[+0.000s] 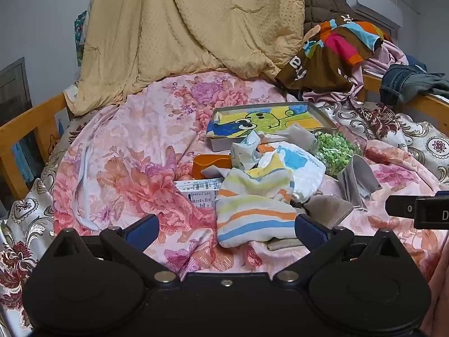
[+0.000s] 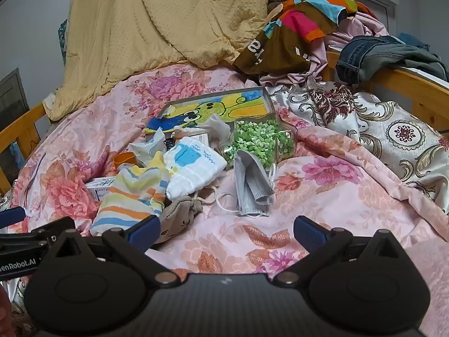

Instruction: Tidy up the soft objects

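Note:
A pile of soft things lies on the pink floral quilt (image 1: pixel 134 140). A striped cloth (image 1: pixel 252 210) lies nearest, between my left gripper's open fingers (image 1: pixel 226 231); it also shows in the right wrist view (image 2: pixel 132 196). Behind it lie a white cloth with a blue patch (image 1: pixel 300 165) (image 2: pixel 193 165), a beige drawstring pouch (image 2: pixel 179 213) and grey face masks (image 2: pixel 252 188). My right gripper (image 2: pixel 226 231) is open and empty over bare quilt, in front of the masks.
A grey tray (image 1: pixel 269 106) holds a cartoon cloth. A clear container of green pieces (image 2: pixel 261 137), an orange cup (image 1: pixel 210 164) and a printed box (image 1: pixel 200 192) sit in the pile. A tan blanket (image 1: pixel 182 28), clothes and wooden bed rails (image 1: pixel 31 123) surround the bed.

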`<action>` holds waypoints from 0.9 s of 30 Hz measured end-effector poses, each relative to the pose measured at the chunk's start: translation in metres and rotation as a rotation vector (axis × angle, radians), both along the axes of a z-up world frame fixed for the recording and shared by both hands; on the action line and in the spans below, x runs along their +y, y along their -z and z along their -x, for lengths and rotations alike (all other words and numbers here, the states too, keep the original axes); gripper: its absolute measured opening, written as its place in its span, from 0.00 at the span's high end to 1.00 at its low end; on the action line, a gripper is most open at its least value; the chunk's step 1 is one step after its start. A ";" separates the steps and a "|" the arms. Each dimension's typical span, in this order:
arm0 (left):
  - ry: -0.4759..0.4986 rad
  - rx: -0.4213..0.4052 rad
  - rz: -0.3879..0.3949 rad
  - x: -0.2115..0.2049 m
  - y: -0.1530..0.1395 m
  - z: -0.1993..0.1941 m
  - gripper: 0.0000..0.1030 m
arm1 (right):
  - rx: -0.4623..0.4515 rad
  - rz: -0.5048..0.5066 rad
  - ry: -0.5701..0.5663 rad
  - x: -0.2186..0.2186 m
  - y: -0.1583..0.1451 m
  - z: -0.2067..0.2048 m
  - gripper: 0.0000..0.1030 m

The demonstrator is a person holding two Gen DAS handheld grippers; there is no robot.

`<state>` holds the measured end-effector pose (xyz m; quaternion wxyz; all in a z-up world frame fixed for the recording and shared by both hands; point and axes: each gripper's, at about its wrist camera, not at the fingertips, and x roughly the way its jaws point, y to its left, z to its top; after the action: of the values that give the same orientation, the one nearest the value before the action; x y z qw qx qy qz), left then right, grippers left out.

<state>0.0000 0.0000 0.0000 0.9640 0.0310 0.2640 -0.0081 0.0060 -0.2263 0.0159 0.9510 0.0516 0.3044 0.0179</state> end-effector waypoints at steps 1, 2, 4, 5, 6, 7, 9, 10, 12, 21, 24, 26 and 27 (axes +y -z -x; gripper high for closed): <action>0.000 0.000 0.000 0.000 0.000 0.000 0.01 | 0.001 0.000 0.000 0.000 0.000 0.000 0.00; 0.000 0.000 0.001 0.000 0.000 0.000 0.01 | 0.000 0.000 0.000 0.000 0.000 0.000 0.00; -0.001 -0.001 0.002 0.000 0.000 0.000 0.01 | 0.000 0.000 0.000 0.000 0.000 0.000 0.00; -0.002 -0.001 0.002 0.000 0.000 0.000 0.01 | -0.001 0.000 0.000 0.000 0.000 0.000 0.00; -0.002 -0.001 0.003 0.001 0.000 0.000 0.01 | -0.001 0.000 0.000 0.000 0.000 0.000 0.00; 0.001 0.001 -0.002 0.000 0.000 0.000 0.01 | -0.001 0.000 0.000 0.000 0.000 0.000 0.00; 0.001 0.001 -0.001 0.000 0.000 0.000 0.01 | 0.005 0.001 0.000 0.000 0.001 -0.002 0.00; 0.001 0.002 -0.001 0.000 0.000 0.000 0.01 | 0.005 0.001 0.000 0.000 0.001 -0.001 0.00; 0.001 0.002 -0.001 0.000 0.000 0.000 0.01 | 0.004 0.000 0.000 0.000 0.001 -0.001 0.00; 0.015 0.005 0.011 0.002 0.000 0.002 0.01 | 0.006 -0.001 0.000 0.000 0.000 0.000 0.00; 0.023 0.001 0.020 0.001 0.003 0.003 0.01 | 0.005 0.000 -0.001 0.000 0.000 0.000 0.00; 0.026 0.000 0.029 0.004 0.005 0.002 0.01 | 0.005 0.000 0.000 0.000 0.000 0.000 0.00; 0.027 0.002 0.034 0.003 0.005 0.002 0.01 | 0.006 0.000 0.000 0.000 0.000 0.000 0.00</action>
<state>-0.0017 0.0035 -0.0050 0.9640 0.0179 0.2641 -0.0257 0.0057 -0.2264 0.0159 0.9501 0.0518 0.3071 0.0179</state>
